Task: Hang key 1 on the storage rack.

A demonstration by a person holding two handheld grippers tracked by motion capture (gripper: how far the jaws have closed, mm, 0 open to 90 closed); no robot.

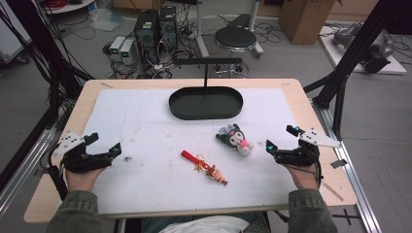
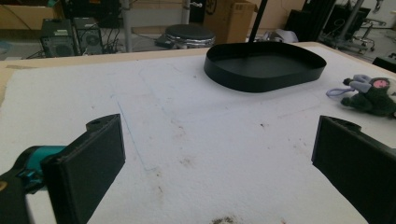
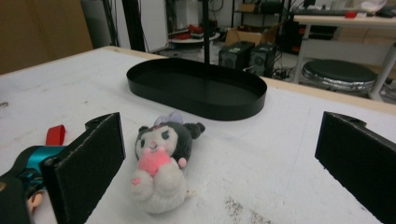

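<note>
I am holding my left gripper point(image 1: 104, 143) and right gripper point(image 1: 280, 138) low, jaws spread wide, empty. The black-and-white plush toy point(image 1: 236, 139) is lying near the black oval tray point(image 1: 205, 103), a red-strapped keychain figure point(image 1: 205, 167) beside it.

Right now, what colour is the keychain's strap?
Red strap; the high view shows it best.

Beyond your desk point(image 1: 311, 160), the grey floor holds two black computer towers point(image 1: 156, 26) with smaller white boxes point(image 1: 122, 49) just beside them, amid a tangle of cables. You have a round black stool point(image 1: 235, 38) standing behind the far edge, near a cardboard box point(image 1: 301, 17). Black frame posts point(image 1: 357, 46) rise at the right. A white mat point(image 1: 145, 121), stained in spots, covers the desk.
</note>
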